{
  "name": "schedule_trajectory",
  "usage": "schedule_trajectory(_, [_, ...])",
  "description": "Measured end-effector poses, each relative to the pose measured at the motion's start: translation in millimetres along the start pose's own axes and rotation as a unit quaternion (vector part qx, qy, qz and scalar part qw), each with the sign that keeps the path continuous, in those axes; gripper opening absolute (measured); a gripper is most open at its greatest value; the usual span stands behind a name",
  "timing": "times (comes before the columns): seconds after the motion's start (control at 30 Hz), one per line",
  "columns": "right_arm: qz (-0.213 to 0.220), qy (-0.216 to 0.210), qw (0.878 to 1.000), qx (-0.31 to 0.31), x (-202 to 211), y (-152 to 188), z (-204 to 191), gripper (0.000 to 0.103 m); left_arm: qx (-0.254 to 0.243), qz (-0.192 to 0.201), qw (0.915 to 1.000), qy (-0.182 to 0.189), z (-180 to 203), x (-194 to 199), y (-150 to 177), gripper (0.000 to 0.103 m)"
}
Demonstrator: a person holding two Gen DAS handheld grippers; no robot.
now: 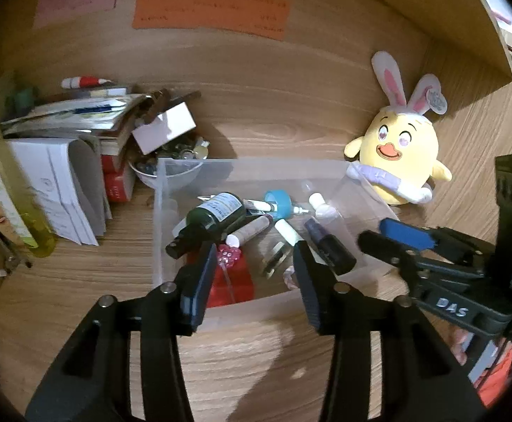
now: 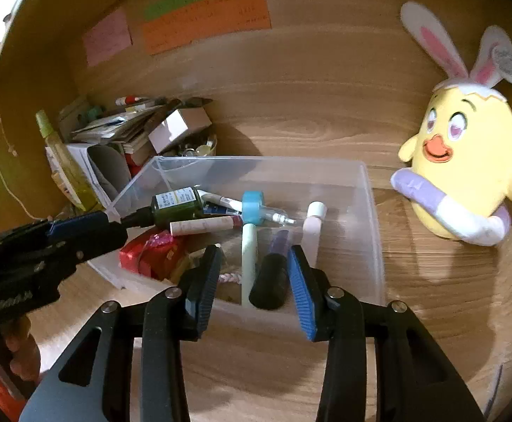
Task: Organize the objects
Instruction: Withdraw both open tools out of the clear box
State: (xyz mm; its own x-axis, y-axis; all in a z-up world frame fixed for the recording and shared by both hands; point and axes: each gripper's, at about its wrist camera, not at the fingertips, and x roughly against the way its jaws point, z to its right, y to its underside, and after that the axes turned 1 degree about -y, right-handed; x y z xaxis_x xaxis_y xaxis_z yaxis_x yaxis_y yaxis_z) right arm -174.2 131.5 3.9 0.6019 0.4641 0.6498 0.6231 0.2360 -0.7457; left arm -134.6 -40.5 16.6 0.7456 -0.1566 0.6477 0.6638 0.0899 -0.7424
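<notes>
we are holding both grippers over the near edge of the clear bin (image 1: 171, 211) on the wooden surface (image 1: 256, 358). the left gripper (image 1: 256, 270) and right gripper (image 2: 252, 274) are both spread apart, gripping nothing. a green bottle (image 2: 175, 205) and tubes are lying inside the bin; a yellow plush chick (image 2: 467, 176) is sitting just beside it.

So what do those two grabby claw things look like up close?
Each gripper is black, with two chunky arms that have long slots cut in them and round silver bolts at the joints. The left gripper has dark ridged pads; the right gripper has a bright blue ridged pad. White handwritten letters mark the sides of both. A small green light glows on the right one's body.
</notes>
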Motion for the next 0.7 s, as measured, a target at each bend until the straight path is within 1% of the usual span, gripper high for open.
schedule_trajectory(0.03, [0.003,0.000,1.000,0.001,3.5,1.4,0.4,0.046,-0.001,0.003,1.0000,-0.004,-0.2,2.4,1.6,0.052])
schedule_trajectory(0.1, [0.013,0.005,1.000,0.003,12.6,5.5,1.6,0.056,-0.005,0.008,0.9999,-0.012,0.2,6.4,4.6,0.055])
schedule_trajectory(0.17, [0.021,0.010,1.000,0.004,20.5,9.9,3.2,0.059,-0.011,0.012,0.9997,-0.018,1.0,10.4,8.6,0.057])
schedule_trajectory(0.23, [0.024,0.012,1.000,0.006,25.7,13.9,4.3,0.067,-0.013,0.016,0.9996,-0.021,1.6,14.0,13.1,0.065])
schedule_trajectory(0.3, [0.032,0.024,0.999,0.011,31.2,18.6,4.0,0.077,-0.016,0.017,0.9994,-0.024,2.8,16.3,18.3,0.070])
schedule_trajectory(0.37, [0.037,0.033,0.999,0.017,35.5,23.1,3.0,0.081,-0.020,0.017,0.9993,-0.026,5.1,17.0,22.4,0.074])
schedule_trajectory(0.53, [0.041,0.029,0.999,0.020,41.9,31.2,0.8,0.084,-0.019,0.010,0.9994,-0.026,6.1,17.4,34.9,0.085])
schedule_trajectory(0.63, [0.041,0.031,0.998,0.022,42.8,36.7,-1.6,0.085,-0.019,0.010,0.9994,-0.027,6.5,18.2,42.5,0.090])
schedule_trajectory(0.7, [0.038,0.030,0.999,0.021,42.4,40.5,-2.9,0.085,-0.021,0.008,0.9994,-0.028,6.8,18.5,45.5,0.091])
